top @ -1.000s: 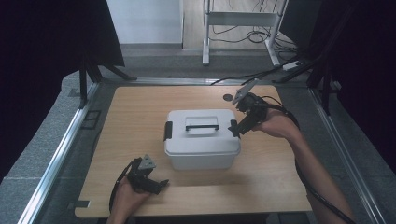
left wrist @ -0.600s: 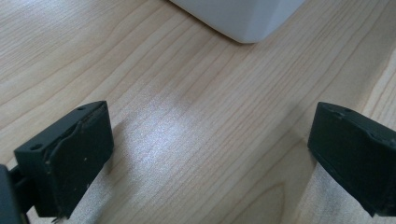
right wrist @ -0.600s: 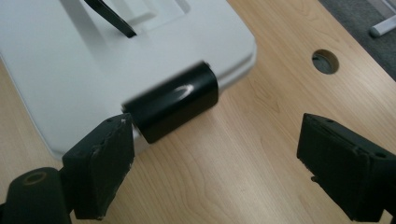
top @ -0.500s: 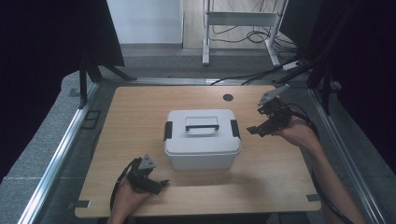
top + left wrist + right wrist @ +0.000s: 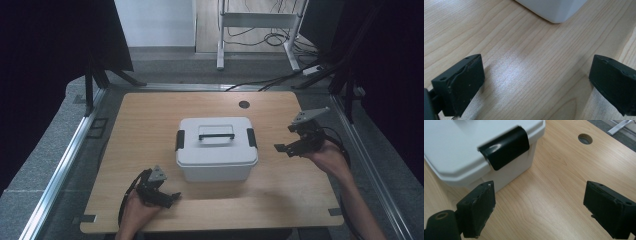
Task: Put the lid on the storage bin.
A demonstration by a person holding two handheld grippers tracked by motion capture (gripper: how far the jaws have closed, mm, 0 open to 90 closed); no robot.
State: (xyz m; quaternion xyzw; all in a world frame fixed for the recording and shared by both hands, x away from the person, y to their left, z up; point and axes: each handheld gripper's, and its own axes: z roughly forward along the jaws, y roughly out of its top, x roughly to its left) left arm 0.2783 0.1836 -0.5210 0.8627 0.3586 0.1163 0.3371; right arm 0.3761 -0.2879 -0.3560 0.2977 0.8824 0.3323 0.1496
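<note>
— Where does the storage box [image 5: 216, 148] sit?
— At the middle of the tabletop [image 5: 150, 125], its carry handle [image 5: 216, 132] on the lid and a latch [image 5: 251, 138] at each end.
— And the tongs?
— The left tongs [image 5: 167, 197] lie near the front edge, left of the box; the right tongs [image 5: 285, 142] hover just right of it. A cable hole [image 5: 244, 104] lies behind the box.

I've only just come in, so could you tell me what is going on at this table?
A person is working at a wooden table with a hand-held gripper in each hand. A white storage box with a black handle and black side latches sits shut in the middle. The right gripper is held beside the box's right latch, fingers open, not touching it. The left gripper rests low near the table's front edge, also open and empty.
</note>
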